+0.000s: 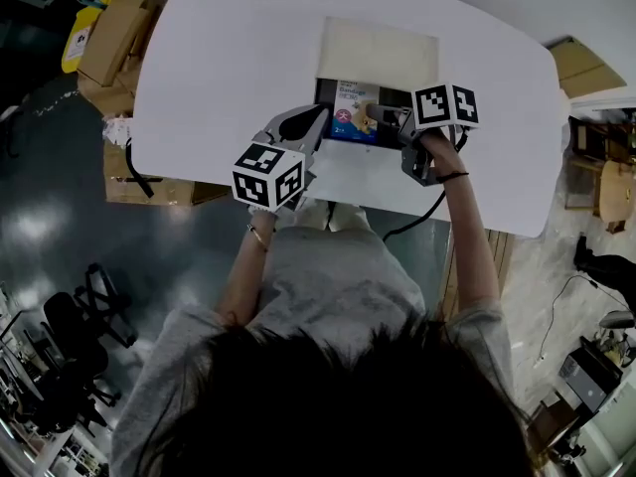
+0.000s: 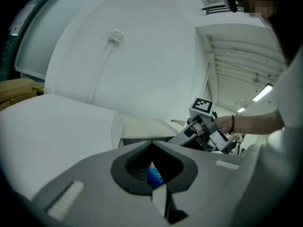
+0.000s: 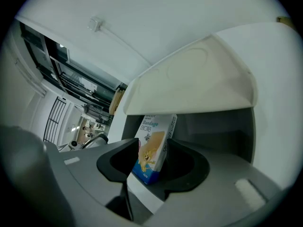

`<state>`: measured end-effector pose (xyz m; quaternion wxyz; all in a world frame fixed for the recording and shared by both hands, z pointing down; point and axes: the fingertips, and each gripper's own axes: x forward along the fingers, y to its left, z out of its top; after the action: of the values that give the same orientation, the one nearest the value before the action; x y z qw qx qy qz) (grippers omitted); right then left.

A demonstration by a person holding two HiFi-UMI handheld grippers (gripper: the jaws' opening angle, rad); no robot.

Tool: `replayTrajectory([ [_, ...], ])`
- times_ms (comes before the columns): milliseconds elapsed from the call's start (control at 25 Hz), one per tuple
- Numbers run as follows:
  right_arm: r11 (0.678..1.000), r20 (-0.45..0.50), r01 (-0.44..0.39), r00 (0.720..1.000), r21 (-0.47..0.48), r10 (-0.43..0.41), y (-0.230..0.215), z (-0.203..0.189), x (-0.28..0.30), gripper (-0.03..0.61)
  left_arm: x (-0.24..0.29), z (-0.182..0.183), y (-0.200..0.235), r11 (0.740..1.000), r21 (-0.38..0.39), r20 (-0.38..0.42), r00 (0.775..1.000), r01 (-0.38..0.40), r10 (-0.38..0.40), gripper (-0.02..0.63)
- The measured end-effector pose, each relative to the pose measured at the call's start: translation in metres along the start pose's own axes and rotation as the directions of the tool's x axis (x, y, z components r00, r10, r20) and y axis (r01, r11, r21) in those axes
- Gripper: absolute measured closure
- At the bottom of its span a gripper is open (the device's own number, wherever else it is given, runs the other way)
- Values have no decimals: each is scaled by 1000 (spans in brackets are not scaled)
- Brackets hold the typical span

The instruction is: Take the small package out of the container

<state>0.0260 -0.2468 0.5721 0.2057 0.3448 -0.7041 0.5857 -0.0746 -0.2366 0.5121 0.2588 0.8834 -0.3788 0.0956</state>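
Extraction step: my left gripper (image 2: pixel 151 148) fingers are clenched on the small package's (image 3: pixel 154 145) blue edge, my right gripper (image 3: pixel 151 151) fingers are released either side of it inside the container (image 3: pixel 213 126); next I close right, then lift clear

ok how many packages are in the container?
1. The bandage package sits in the open container on the white table. More could be hidden beneath it or under the raised lid.
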Motion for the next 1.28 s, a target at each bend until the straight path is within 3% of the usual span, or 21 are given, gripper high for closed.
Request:
replayTrajectory([
  [320,998,-135,-29,990,57,37,-7,-7,12,357,1,2,4,1000,-5,1,1000,-6,6,621],
  [640,976,-238,-124,957,179,165,-6,-13,17,357,2,2,4,1000,-5,-3,1000,-6,6,621],
  [960,962,-316,-140,925,233,211,-6,-20,18,408,0,2,5,1000,-7,-6,1000,-15,15,621],
  [1280,950,-325,-172,911,261,254,-3,-21,12,445,1,0,3,1000,-11,-6,1000,-17,17,621],
])
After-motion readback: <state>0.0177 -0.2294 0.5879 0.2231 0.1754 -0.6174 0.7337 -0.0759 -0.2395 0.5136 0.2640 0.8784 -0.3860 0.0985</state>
